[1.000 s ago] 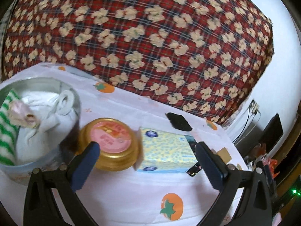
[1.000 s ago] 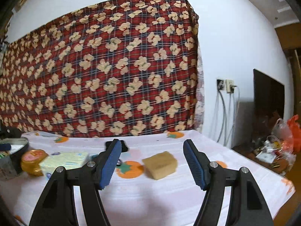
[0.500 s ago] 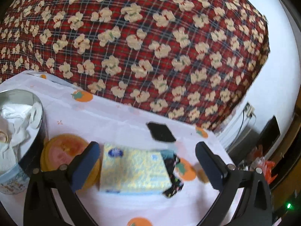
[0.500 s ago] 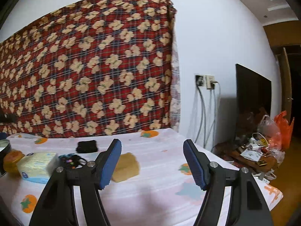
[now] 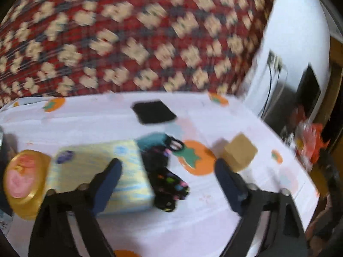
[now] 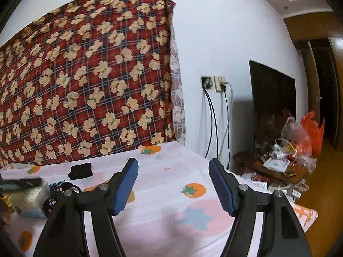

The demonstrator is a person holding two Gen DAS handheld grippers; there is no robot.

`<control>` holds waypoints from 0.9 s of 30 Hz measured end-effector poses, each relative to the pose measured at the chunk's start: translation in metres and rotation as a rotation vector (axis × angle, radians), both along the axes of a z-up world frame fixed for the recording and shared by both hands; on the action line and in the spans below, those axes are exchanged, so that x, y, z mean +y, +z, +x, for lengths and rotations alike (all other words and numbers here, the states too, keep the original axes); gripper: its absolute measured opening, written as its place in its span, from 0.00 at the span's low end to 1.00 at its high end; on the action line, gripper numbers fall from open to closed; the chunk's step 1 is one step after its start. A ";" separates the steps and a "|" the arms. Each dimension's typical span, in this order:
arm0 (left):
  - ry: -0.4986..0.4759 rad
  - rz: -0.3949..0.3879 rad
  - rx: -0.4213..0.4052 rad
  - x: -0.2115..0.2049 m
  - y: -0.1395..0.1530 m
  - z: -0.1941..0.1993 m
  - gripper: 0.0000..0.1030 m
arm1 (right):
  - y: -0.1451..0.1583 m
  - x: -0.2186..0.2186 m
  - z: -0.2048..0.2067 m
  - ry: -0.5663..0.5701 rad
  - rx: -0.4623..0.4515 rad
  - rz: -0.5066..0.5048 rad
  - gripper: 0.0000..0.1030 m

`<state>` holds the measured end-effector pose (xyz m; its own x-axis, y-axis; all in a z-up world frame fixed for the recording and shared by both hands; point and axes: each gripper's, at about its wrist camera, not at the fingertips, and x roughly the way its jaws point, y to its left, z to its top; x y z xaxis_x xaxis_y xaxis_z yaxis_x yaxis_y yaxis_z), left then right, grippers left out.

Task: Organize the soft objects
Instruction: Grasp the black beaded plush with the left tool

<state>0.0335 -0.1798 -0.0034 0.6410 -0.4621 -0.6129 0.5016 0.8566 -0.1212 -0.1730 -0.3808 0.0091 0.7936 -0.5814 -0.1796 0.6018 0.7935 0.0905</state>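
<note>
In the left wrist view, my left gripper [image 5: 168, 171] is open and empty above the table. Below it lie a yellow-blue tissue pack [image 5: 90, 171], a dark fabric piece with coloured dots [image 5: 169, 184] and a tan sponge [image 5: 240, 152] to the right. A black cloth [image 5: 153, 111] lies farther back. My right gripper [image 6: 173, 184] is open and empty above the table's right part. In the right wrist view the black cloth [image 6: 81, 171], the tissue pack [image 6: 30, 199] and the dotted fabric [image 6: 55, 194] lie at the left; the sponge [image 6: 130, 197] is mostly hidden behind the left finger.
A gold-lidded round jar [image 5: 21, 182] stands left of the tissue pack. A red plaid bear-print cloth [image 6: 85, 85] hangs behind the table. The table's right edge [image 6: 304, 216] drops off to floor clutter and plastic bags [image 6: 300, 141]. Wall sockets with cables [image 6: 214, 83] are at the back.
My left gripper swung right: the metal tin left the view and the sponge came in. My right gripper also turned right, so the sponge slid behind its left finger.
</note>
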 end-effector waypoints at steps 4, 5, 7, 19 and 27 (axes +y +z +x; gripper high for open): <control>0.009 0.132 0.025 -0.038 -0.025 0.006 0.65 | 0.001 0.002 0.002 0.010 0.005 -0.012 0.68; 0.016 0.156 0.011 -0.045 -0.028 0.007 0.65 | 0.001 0.000 0.002 0.012 0.002 -0.001 0.68; 0.038 0.218 -0.019 -0.057 -0.035 0.007 0.65 | 0.001 -0.006 0.000 0.014 -0.007 0.030 0.68; 0.071 0.379 -0.003 -0.090 -0.050 0.011 0.77 | -0.005 -0.025 -0.001 0.001 -0.019 0.126 0.68; -0.099 0.222 -0.004 -0.083 -0.037 -0.017 0.25 | -0.005 -0.019 0.000 -0.011 -0.011 0.094 0.68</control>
